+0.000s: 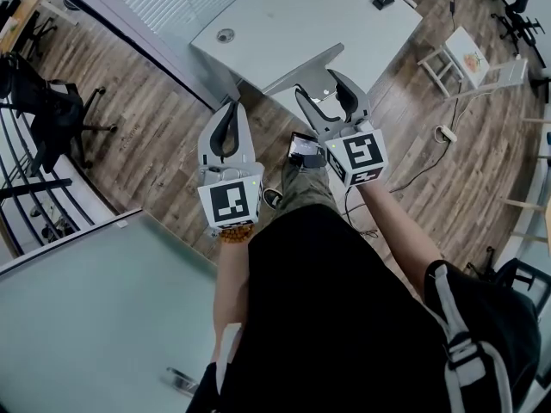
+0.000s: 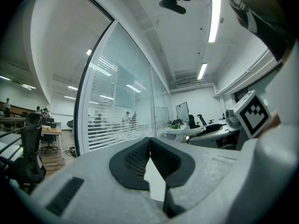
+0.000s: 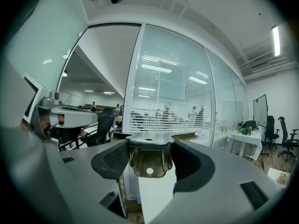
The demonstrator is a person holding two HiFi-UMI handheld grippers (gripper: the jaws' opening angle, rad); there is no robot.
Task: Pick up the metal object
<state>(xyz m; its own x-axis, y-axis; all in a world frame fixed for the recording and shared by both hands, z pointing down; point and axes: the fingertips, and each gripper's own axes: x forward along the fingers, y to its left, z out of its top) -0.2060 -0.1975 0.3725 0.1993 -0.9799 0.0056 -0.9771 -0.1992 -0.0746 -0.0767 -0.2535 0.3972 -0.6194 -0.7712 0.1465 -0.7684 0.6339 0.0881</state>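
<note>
The metal object [image 3: 148,160] is a bent, shiny bracket with a hole in its face and a flat top flange. It sits between the black pads of my right gripper [image 3: 149,155], which is shut on it and holds it up in the air. In the head view the right gripper [image 1: 324,89] is in front of the person's body, over the near edge of a white table [image 1: 301,15], and the bracket [image 1: 320,83] shows pale between the jaws. My left gripper [image 1: 231,110] is beside it to the left. In the left gripper view the left gripper [image 2: 149,141] is shut, its pads touching and holding nothing.
A grommet [image 1: 225,34] and a small black item [image 1: 383,1] are on the white table. A glass-topped surface [image 1: 86,317] lies at lower left and an office chair [image 1: 52,110] at left. At right are a white stool [image 1: 465,58] and a power strip [image 1: 446,133] with its cable on the wooden floor.
</note>
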